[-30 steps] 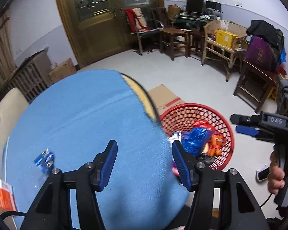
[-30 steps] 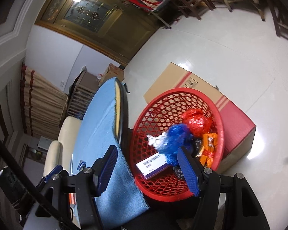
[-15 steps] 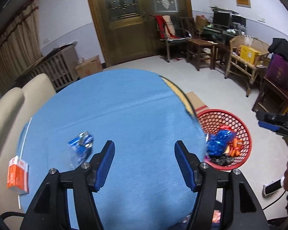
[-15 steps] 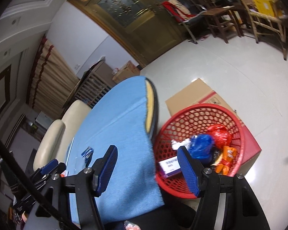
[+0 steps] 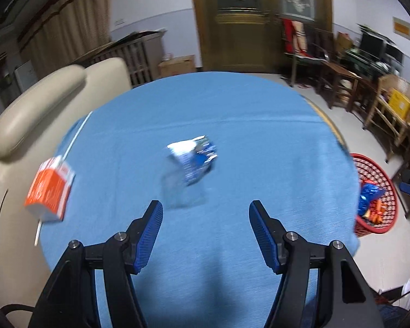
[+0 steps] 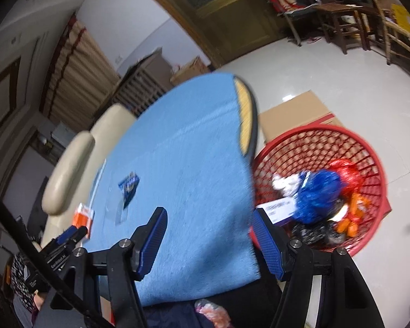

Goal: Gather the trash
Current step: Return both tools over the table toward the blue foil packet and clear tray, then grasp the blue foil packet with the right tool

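A crumpled blue and white wrapper (image 5: 192,161) lies mid-table on the blue cloth (image 5: 259,142), ahead of my open, empty left gripper (image 5: 205,218). An orange and white carton (image 5: 49,191) lies at the table's left edge. In the right wrist view the wrapper (image 6: 128,184) and carton (image 6: 83,216) sit far left. My right gripper (image 6: 209,224) is open and empty, over the table's near right edge beside the red basket (image 6: 369,158). The left gripper (image 6: 68,235) shows at lower left there.
The red mesh basket (image 5: 380,169) stands on the floor right of the table and holds several pieces of trash (image 6: 319,194). A cardboard box (image 6: 295,114) lies behind it. A beige sofa (image 5: 41,104) borders the table's left side. Chairs and wooden tables line the far wall.
Both grippers swung left, from the basket toward the table. The wrapper and carton moved toward the centre of the left wrist view. Both stay open and empty.
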{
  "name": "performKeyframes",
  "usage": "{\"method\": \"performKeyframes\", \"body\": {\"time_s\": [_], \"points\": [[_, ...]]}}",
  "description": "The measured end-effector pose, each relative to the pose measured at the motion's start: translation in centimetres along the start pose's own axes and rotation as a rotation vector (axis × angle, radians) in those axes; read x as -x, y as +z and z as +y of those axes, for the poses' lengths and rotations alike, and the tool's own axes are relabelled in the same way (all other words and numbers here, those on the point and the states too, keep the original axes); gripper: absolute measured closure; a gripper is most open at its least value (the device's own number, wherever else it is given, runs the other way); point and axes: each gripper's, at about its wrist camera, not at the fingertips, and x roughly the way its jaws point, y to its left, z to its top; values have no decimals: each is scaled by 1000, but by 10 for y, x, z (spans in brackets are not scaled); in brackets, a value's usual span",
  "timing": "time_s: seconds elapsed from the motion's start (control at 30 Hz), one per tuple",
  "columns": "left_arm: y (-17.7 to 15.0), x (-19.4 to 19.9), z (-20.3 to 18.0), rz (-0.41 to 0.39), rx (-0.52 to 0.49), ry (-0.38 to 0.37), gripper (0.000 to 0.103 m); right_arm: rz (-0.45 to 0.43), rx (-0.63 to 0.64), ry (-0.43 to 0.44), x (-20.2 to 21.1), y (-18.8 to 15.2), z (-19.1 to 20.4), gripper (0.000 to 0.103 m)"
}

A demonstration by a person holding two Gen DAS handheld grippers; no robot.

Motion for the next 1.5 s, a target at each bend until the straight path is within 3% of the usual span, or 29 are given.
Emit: {"method": "performKeyframes", "body": {"time_s": [0.23, 0.5, 0.67, 0.8, 1.23, 1.5], "points": [[-28, 6, 41, -39, 25, 72, 36, 96, 122, 9, -45, -7, 68, 34], [-60, 8, 116, -46, 105, 161, 36, 201, 260, 25, -99, -25, 149, 34], [-74, 8, 157, -41, 172, 217, 36, 244, 313, 18, -125, -28, 180, 34], [-77, 10, 177, -61, 200, 242, 36, 276, 285, 30, -142, -18, 192, 34], [-74, -7, 174, -20, 236, 133, 36, 321, 218, 48, -191, 22, 225, 34], [-68, -8, 157, -20, 207, 66, 36, 402, 155, 14, -255, 54, 234, 34]]}}
